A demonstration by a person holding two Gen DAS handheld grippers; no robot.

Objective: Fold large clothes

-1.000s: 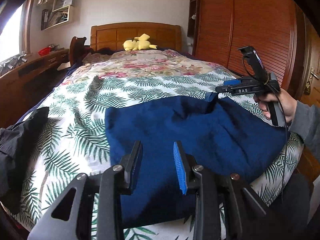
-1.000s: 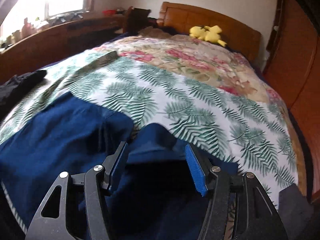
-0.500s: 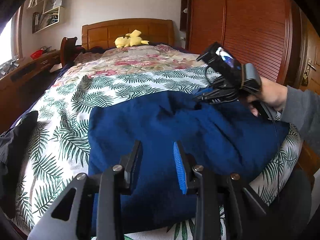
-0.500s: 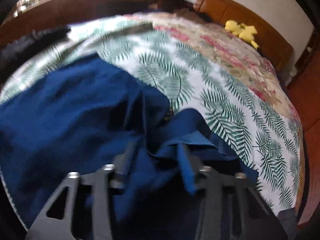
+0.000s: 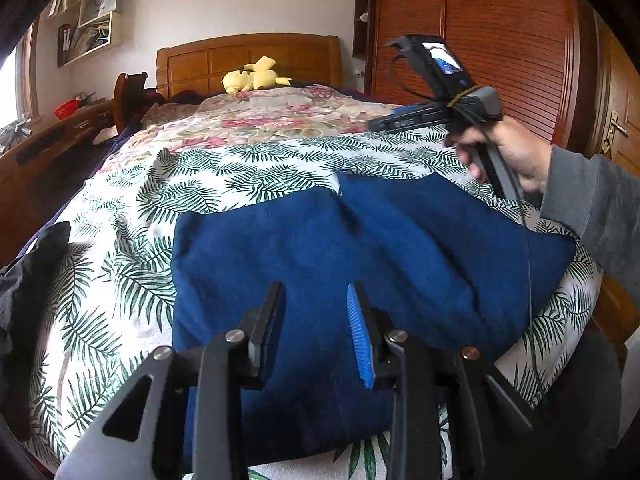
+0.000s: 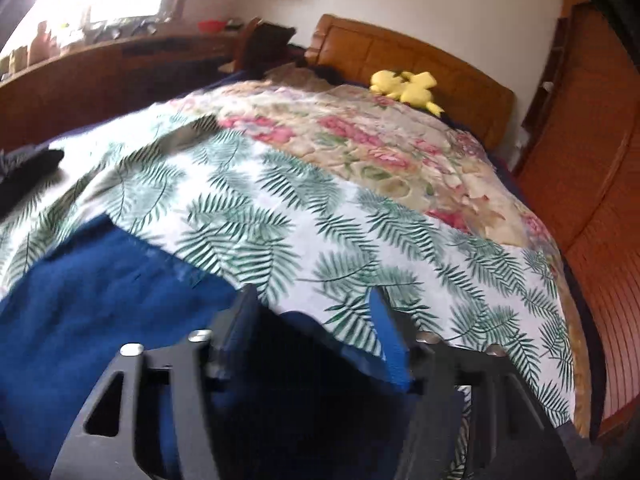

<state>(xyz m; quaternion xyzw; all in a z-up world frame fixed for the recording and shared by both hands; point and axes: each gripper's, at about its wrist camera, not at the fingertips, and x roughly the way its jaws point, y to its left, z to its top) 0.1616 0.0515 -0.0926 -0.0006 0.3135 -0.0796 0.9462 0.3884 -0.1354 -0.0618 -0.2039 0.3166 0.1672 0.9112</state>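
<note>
A palm-leaf bedspread [image 5: 248,176] covered the bed, the navy garment [image 5: 360,256] lay spread across its near end, and above that cloth both the left gripper [image 5: 316,308] and the right gripper [image 6: 312,312] hovered with jaws parted, neither holding anything, beyond them a small yellow plush toy [image 5: 252,78].

A yellow plush toy [image 5: 253,79] lies by the wooden headboard [image 5: 248,58] (beside a louvred wardrobe [image 5: 500,40]).
</note>
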